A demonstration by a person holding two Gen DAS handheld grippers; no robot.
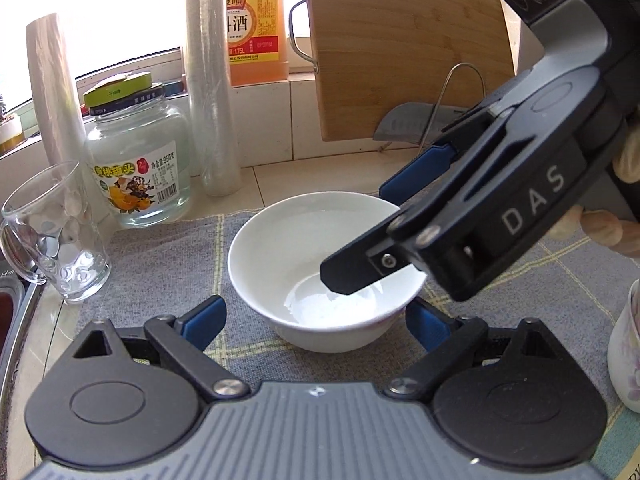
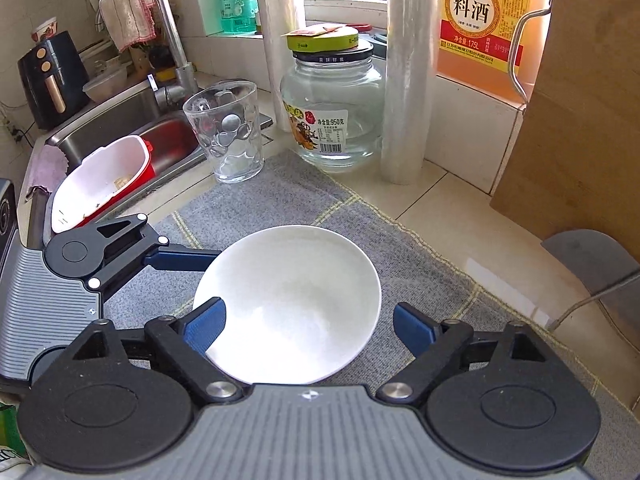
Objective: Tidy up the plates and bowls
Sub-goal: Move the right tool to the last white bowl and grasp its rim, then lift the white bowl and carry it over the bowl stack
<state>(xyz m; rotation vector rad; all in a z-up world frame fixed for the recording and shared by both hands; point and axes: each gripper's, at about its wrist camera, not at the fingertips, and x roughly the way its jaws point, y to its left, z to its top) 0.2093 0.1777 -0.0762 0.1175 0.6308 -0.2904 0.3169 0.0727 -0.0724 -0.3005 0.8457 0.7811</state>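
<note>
A single white bowl (image 1: 304, 248) (image 2: 296, 300) stands on a grey checked cloth (image 1: 160, 264) (image 2: 280, 196). My left gripper (image 1: 314, 316) is open, its blue pads flanking the bowl's near base; a strip of cloth shows beside the left pad. One of its fingers (image 2: 180, 260) reaches the bowl's left rim in the right wrist view. My right gripper (image 2: 308, 328) (image 1: 358, 236) comes in from the right, also open. One finger hangs over the bowl's inside and the other lies just outside the rim. No plates are visible.
A glass tumbler (image 2: 228, 132), a labelled jar (image 2: 332, 112), film rolls (image 2: 404, 80) and a cooking-wine bottle (image 2: 480, 28) line the back. A wooden board (image 1: 400, 48) leans at the right. A sink (image 2: 120, 120) lies left. A floral cup (image 1: 628, 348) is near right.
</note>
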